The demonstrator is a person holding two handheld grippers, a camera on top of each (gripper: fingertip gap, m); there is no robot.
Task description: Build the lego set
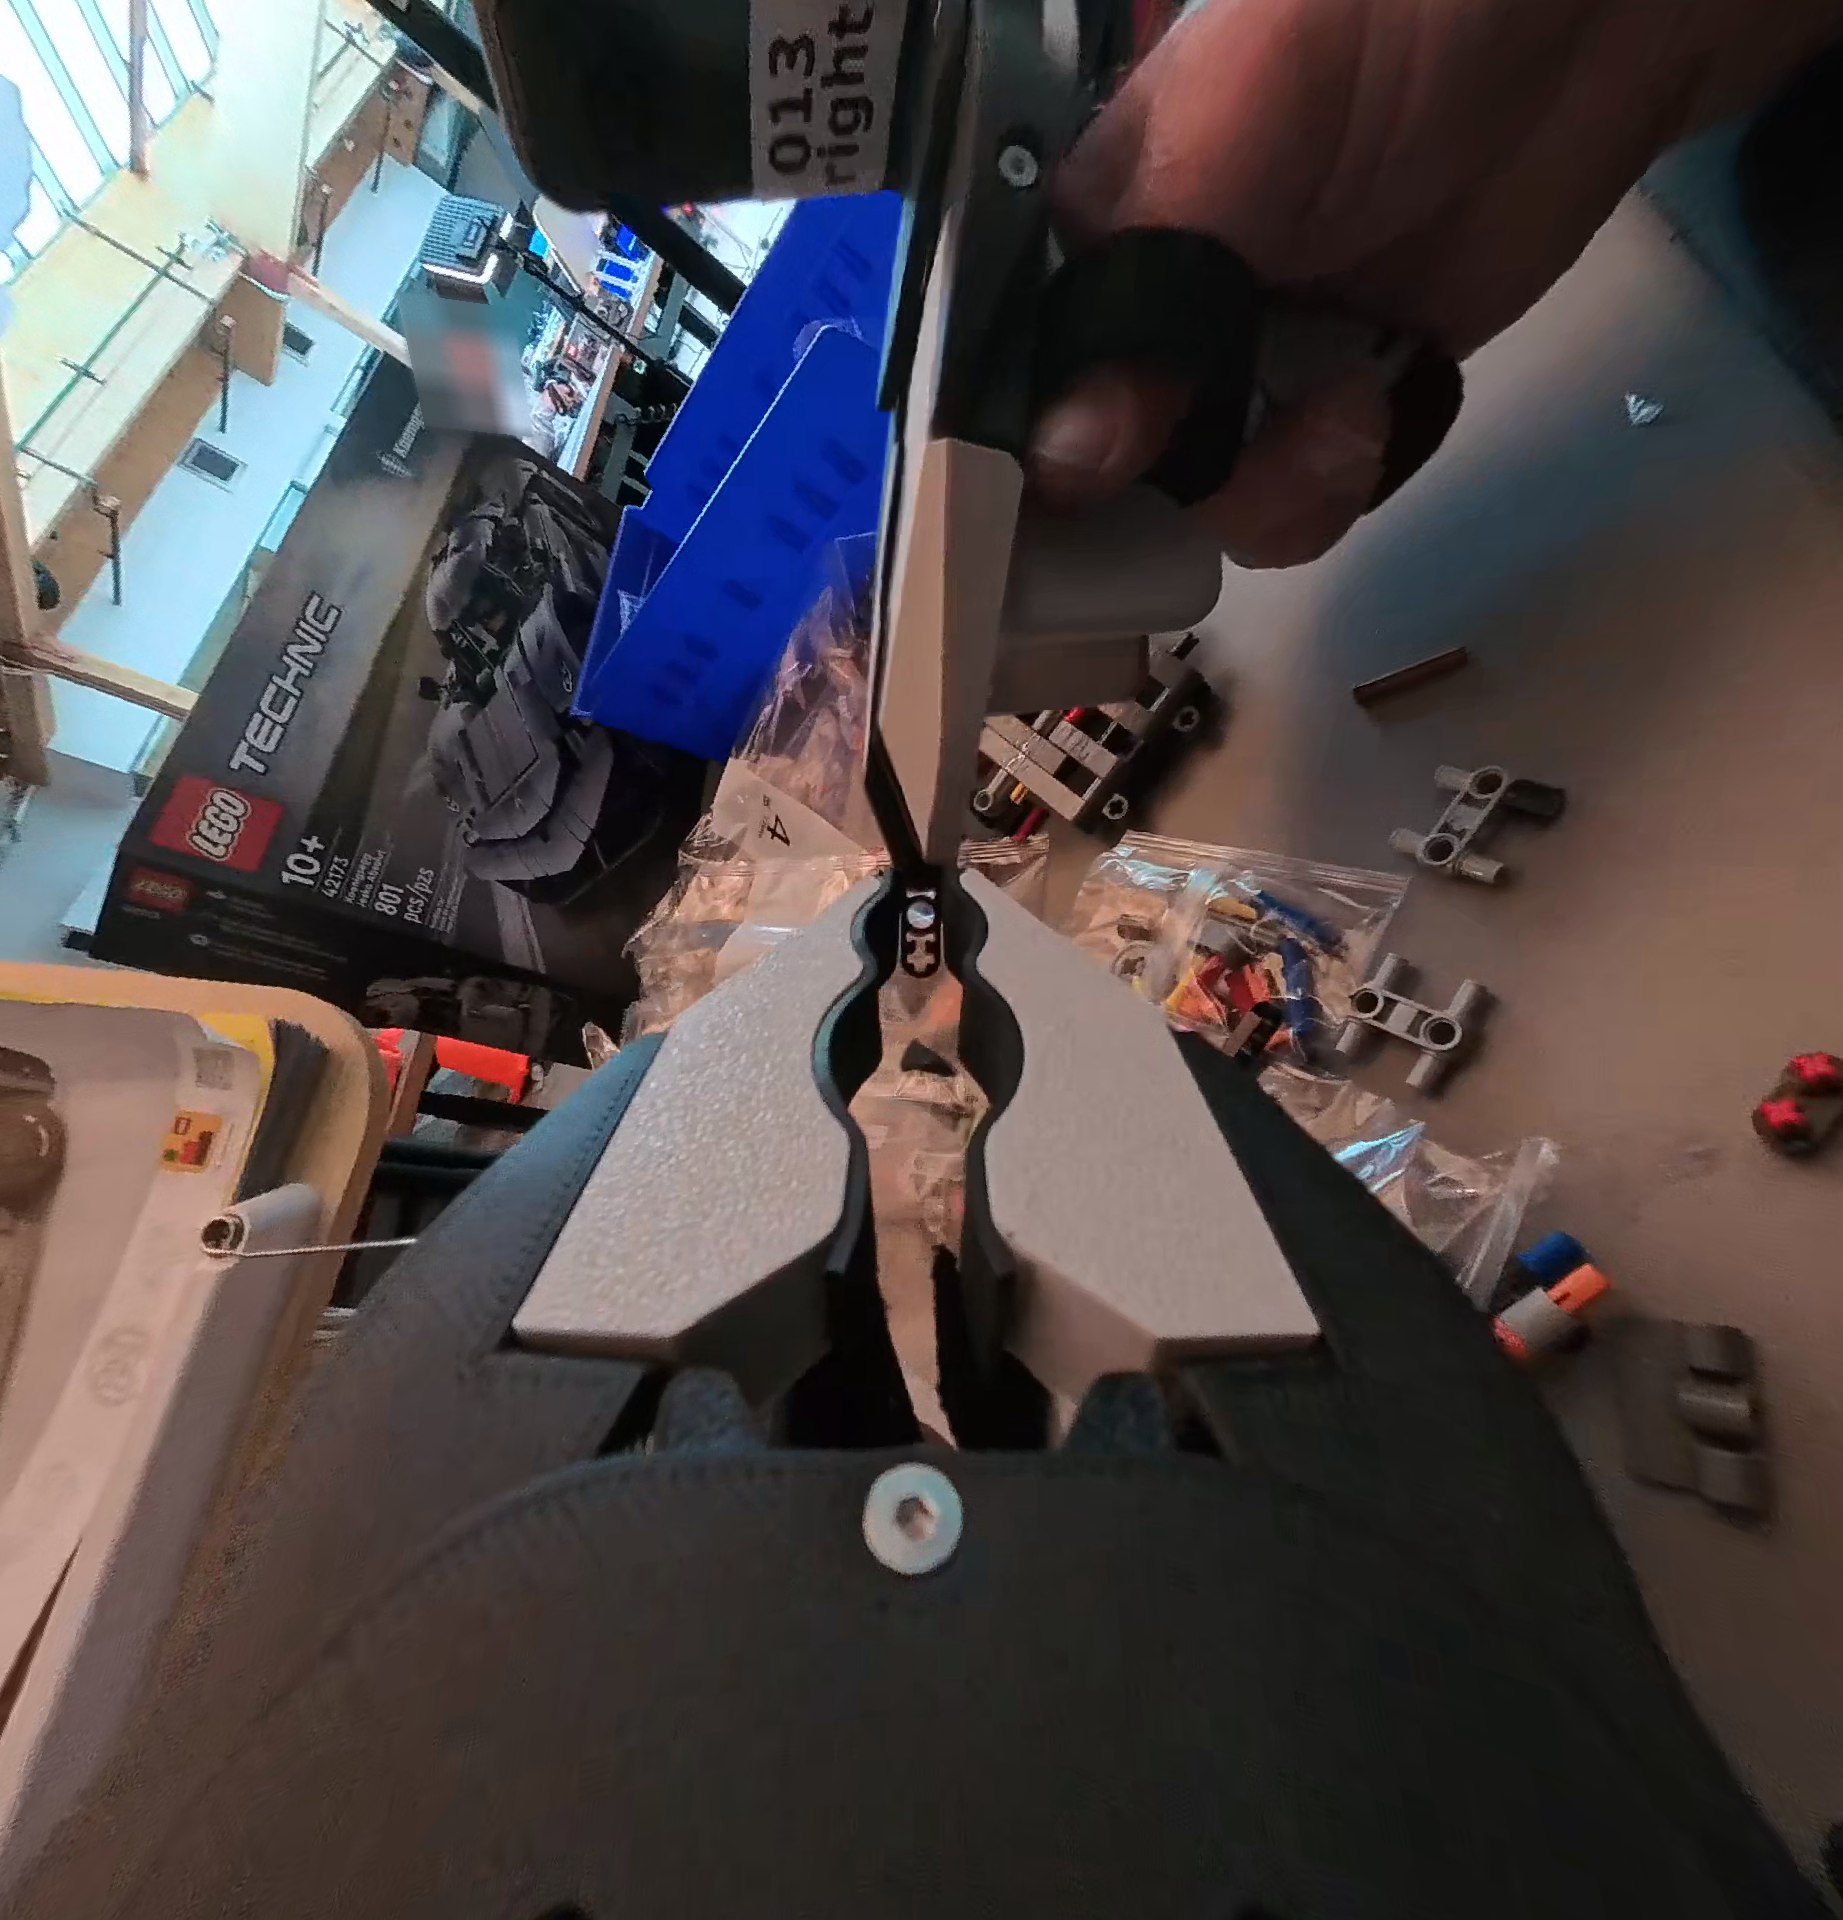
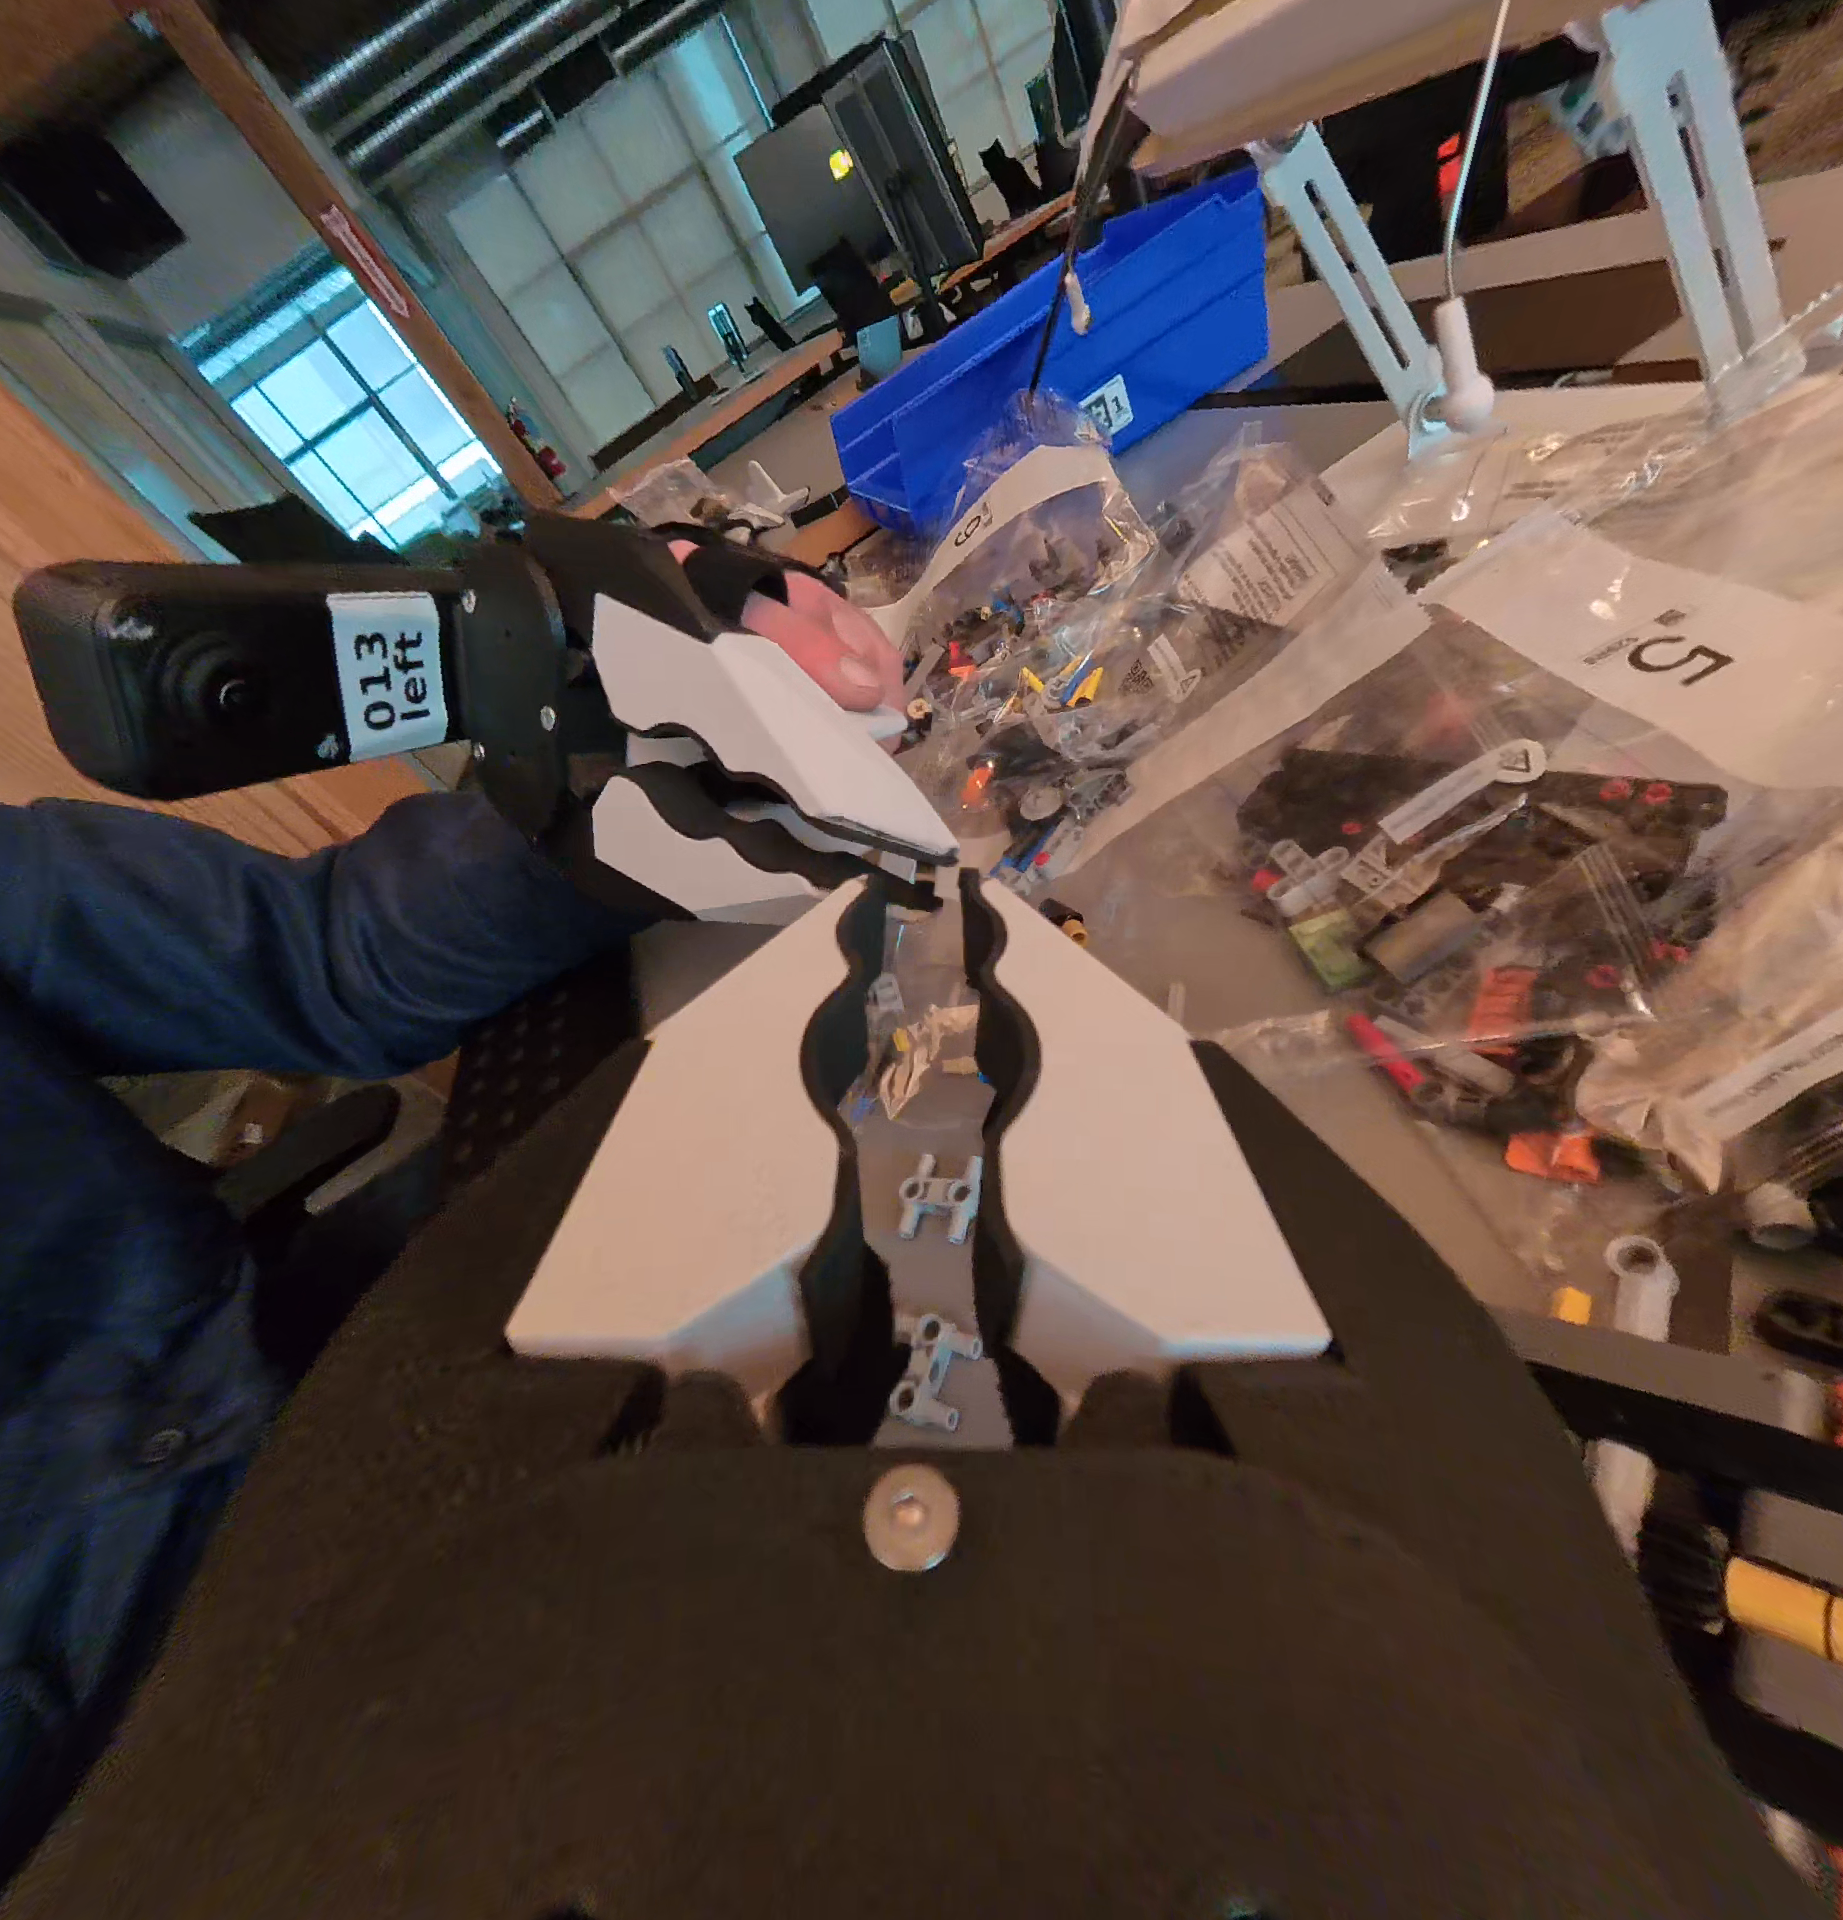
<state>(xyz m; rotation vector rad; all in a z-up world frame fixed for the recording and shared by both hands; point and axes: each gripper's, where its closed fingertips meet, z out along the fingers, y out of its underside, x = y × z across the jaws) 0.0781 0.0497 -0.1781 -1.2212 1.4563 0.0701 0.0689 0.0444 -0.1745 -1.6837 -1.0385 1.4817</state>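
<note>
Left tongs [image 1: 922, 925] nearly shut, tips pinching a small black lego piece [image 1: 919, 940] w/ a pale pin end; right tongs [image 2: 938, 883] come in from above, tips narrow & meeting that same piece, but can't tell if they actually grip it. Below: clear parts bags [image 2: 1468, 894] and loose grey connectors [image 1: 1410, 1023] on the grey table [image 1: 1582, 582]; blue bin [image 1: 751, 499] and set box [image 1: 377, 769] behind, bag contents hard to make out.

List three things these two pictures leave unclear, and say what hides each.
1. Left wrist view: what right gripper brings to the small black piece; fingers cover it.
2. Right wrist view: that piece, hidden behind both grippers' tips.
3. Left wrist view: tray contents, blurred and cut off.
</note>
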